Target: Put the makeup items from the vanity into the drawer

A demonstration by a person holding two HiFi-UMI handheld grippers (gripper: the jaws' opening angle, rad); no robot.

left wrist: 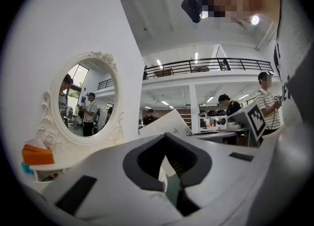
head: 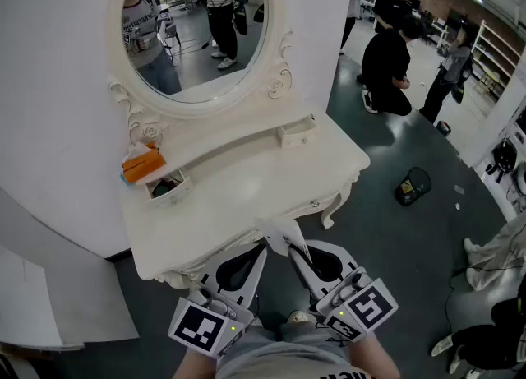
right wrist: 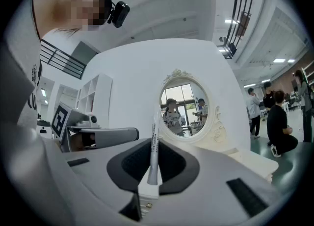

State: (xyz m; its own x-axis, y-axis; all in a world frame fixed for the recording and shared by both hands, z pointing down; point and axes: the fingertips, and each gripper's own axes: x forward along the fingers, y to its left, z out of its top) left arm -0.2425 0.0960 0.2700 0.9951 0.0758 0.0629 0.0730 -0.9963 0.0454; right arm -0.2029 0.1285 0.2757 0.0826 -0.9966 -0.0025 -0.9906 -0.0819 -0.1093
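Bare vanity top (head: pixel 246 205) lies ahead; open small drawer (head: pixel 170 197) and orange box (head: pixel 141 165) crowd its left.

Mirror (head: pixel 197 32) at back of worktop (head: pixel 246 205); box (head: pixel 141 165) on left ledge above open drawer (head: pixel 174 190), second drawer (head: pixel 297 132) at right end; left tongs (head: pixel 263 247) and right tongs (head: pixel 292 247) side by side at near edge, packet (head: pixel 278 233) in right tongs.

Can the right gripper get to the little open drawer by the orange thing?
Probably yes. The right gripper, shut on a thin white item, is at the vanity front; only bare top lies between it and the open drawer.
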